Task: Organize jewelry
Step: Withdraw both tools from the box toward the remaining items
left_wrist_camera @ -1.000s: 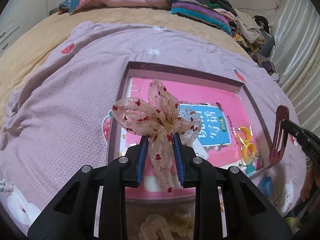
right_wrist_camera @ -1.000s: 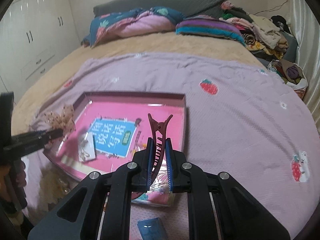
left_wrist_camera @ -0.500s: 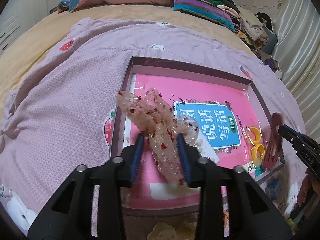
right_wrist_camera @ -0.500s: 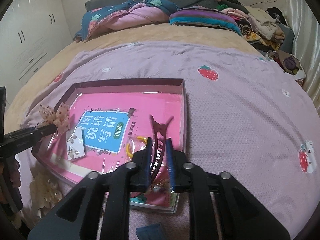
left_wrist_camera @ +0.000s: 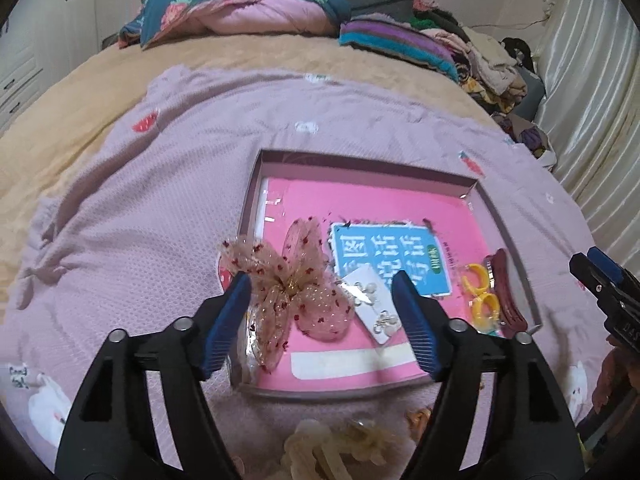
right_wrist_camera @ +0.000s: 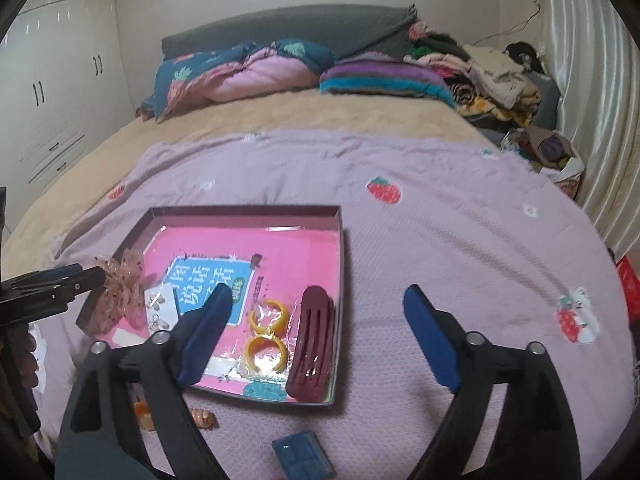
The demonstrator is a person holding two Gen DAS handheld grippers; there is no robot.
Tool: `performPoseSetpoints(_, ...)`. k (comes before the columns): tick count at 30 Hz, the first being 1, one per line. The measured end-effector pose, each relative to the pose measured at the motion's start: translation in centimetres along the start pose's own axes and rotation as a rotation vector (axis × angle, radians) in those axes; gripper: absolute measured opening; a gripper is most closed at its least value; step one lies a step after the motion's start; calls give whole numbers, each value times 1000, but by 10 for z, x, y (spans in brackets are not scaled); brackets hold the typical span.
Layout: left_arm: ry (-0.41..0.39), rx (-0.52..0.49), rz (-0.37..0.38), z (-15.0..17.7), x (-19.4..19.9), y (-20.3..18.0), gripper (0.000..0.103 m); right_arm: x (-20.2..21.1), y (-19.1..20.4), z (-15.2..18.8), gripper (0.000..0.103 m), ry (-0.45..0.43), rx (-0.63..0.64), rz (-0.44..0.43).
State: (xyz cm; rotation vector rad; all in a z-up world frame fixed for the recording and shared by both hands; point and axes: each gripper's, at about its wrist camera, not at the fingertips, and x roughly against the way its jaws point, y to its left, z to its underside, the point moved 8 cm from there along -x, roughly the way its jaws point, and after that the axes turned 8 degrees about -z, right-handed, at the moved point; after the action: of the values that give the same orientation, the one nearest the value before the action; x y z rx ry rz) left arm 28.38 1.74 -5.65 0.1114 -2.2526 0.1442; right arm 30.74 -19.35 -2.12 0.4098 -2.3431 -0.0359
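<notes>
— Since both grippers stood wide and held nothing, where did the pieces lie?

— In the tray [right_wrist_camera: 342, 240] on the bedspread [right_wrist_camera: 460, 248]. The bow [left_wrist_camera: 294, 288] lay at the tray's near-left corner, partly draped over the left edge, right between the fingers of the left gripper [left_wrist_camera: 322, 312]. The hair clip [right_wrist_camera: 312, 344] lay along the right edge near the front, with the yellow rings [right_wrist_camera: 266, 334] just beside it on the left. The right gripper [right_wrist_camera: 314, 338] hung above that end, spread well past the clip on both sides.

— And the card with the little metal pieces?

— The earring card [left_wrist_camera: 370, 304] sat just right of the bow, touching its gauze.

— How would you have judged the bow to handle?

— Very light and soft, I thought. The sheer loops would crush or slide under the pads, so the knot in the middle looked the only firm place to pinch.

— The clip?

— Stiff plastic, light, probably a bit slick. I'd have taken it across the narrow width of the body, not by the teeth, which looked thin enough to snap.

— Anything left outside?

— A blue box [right_wrist_camera: 302, 456] and some pale and amber pieces [right_wrist_camera: 202, 418] lay on the bedspread by the tray's front edge. I couldn't tell what those were.
</notes>
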Motion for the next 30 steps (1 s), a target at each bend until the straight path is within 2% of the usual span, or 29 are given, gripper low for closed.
performPoseSetpoints(2, -17, -3, -2, -4, 10, -2, 68, 10, 0, -3, 91, -18, 1, 5)
performPoseSetpoints(4, -36, -1, 2, -6, 23, -3, 76, 21, -1, -5, 91, -36, -3, 6)
performPoseSetpoints(10, -92, -5, 9, -10, 56, -7, 83, 51, 0, -7, 92, -76, -9, 4)
performPoseSetpoints(21, -156, 2, 19, -6, 101, -7, 86, 107, -1, -8, 92, -157, -19, -1)
performPoseSetpoints(30, -178, 8, 31, 5, 123, -5, 86, 141, 3, -2, 92, -208, -18, -6)
